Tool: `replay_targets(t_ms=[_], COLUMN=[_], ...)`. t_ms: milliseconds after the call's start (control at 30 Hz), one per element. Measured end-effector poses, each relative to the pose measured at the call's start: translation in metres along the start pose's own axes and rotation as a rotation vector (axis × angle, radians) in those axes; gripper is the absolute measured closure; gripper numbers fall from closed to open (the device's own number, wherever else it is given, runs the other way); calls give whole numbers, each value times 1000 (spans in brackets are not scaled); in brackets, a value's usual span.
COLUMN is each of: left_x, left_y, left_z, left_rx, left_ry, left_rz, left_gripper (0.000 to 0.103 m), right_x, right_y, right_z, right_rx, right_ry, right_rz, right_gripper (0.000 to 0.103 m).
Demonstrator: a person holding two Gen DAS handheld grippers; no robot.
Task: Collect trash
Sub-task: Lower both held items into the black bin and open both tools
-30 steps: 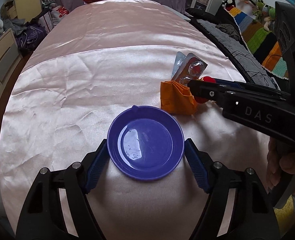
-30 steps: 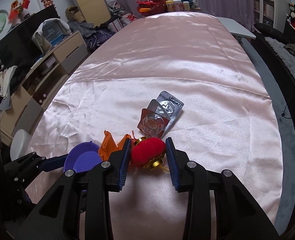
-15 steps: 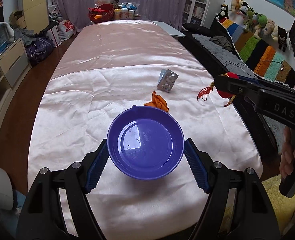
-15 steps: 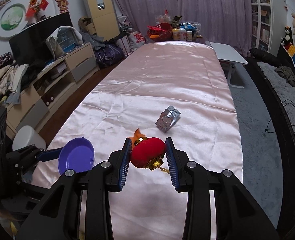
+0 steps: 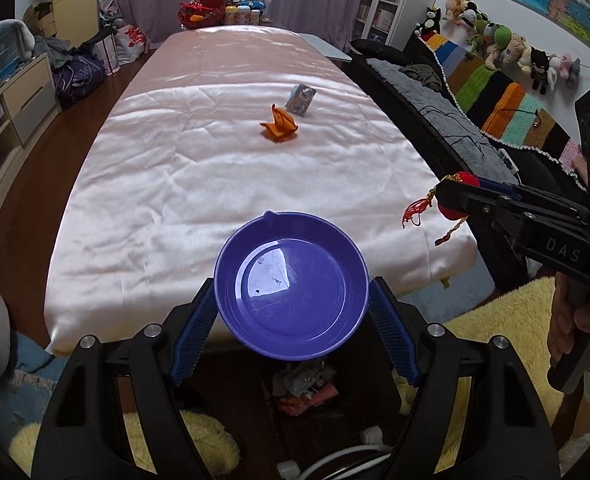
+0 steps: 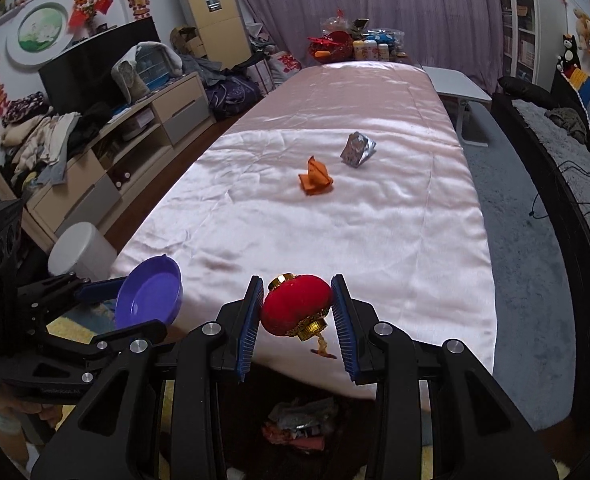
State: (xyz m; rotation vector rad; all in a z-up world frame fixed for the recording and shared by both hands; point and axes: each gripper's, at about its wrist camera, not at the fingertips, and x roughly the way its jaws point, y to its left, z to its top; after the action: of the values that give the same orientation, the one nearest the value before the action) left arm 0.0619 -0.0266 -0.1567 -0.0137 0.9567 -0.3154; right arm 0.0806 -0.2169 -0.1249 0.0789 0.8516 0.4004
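- My left gripper [image 5: 291, 308] is gripping a purple dish [image 5: 291, 286] by its rim.
- My right gripper [image 6: 297, 320] is squeezing a red lantern [image 6: 295, 305] above a dark bin [image 6: 299, 424].

Left wrist view: fisheye, sits behind left gripper [image 5: 293, 300], faces forward and downward along jaws, past near end of surface [image 5: 223, 168] toward far curtain. Right gripper [image 5: 451, 200] enters right of jaws.

Right wrist view: fisheye, behind right gripper [image 6: 297, 308], same heading, set further right. Left gripper [image 6: 147, 300] shows left of jaws.

Shared: whole surface ahead of jaws, orange scrap [image 5: 279, 125] [image 6: 315, 178], foil pack [image 5: 301, 98] [image 6: 357, 150], trash heap [image 5: 305, 384] [image 6: 301, 424] below jaws.
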Motion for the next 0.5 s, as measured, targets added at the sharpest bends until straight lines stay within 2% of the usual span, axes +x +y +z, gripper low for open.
replay_targets(t_ms=[267, 500], left_x=[11, 38], left_y=[-3, -14], left_z=[-54, -87], left_rx=[-12, -7], left_ry=[87, 180], left_rz=[-24, -53], left_gripper=[31, 31], right_x=[7, 24], right_y=[7, 8], right_z=[-64, -99], right_rx=[53, 102], right_ry=[99, 177], right_rz=[30, 41], right_gripper=[67, 67])
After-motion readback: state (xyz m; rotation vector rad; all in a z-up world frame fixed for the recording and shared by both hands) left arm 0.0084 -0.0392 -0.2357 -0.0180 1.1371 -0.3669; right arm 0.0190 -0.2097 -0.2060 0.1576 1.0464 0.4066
